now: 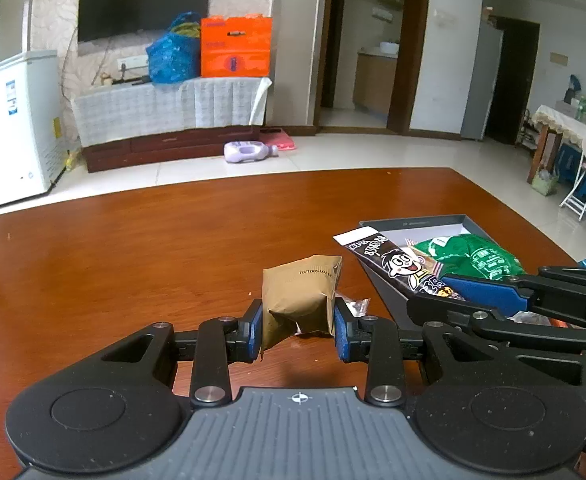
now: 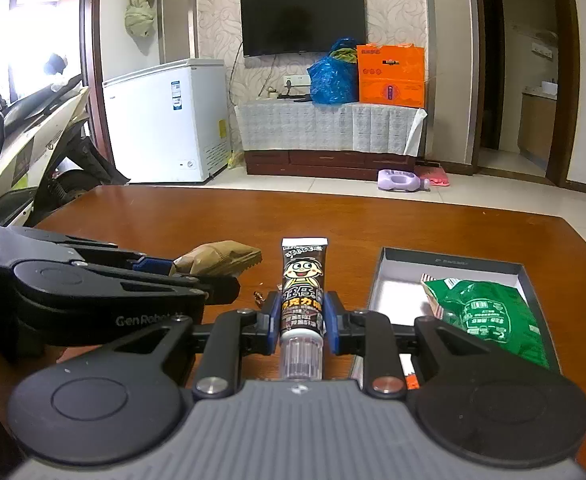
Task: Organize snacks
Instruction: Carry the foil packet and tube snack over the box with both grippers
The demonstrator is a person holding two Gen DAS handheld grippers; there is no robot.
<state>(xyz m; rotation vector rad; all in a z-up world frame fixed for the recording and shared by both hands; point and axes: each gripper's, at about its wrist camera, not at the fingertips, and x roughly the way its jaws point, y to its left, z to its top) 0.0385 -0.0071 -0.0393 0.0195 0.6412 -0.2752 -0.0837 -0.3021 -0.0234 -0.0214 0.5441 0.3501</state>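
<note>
Blue-padded fingers of the left gripper (image 1: pixel 297 326) pinch a puffy tan packet (image 1: pixel 301 300) from both sides, holding it upright above the table (image 1: pixel 133 248). The right gripper (image 2: pixel 301 320), level and pointing forward beside it, clamps a dark chocolate tube (image 2: pixel 303 292) near its clear ribbed cap, the flat crimped end pointing away. A shallow grey box (image 2: pixel 449 258) with a white inside sits just right of the tube, holding a crinkled green bag (image 2: pixel 489 312). The table is glossy reddish wood. Beyond it are pale floor tiles, a white chest freezer (image 2: pixel 169 124) and a wall-mounted television (image 2: pixel 303 20).
</note>
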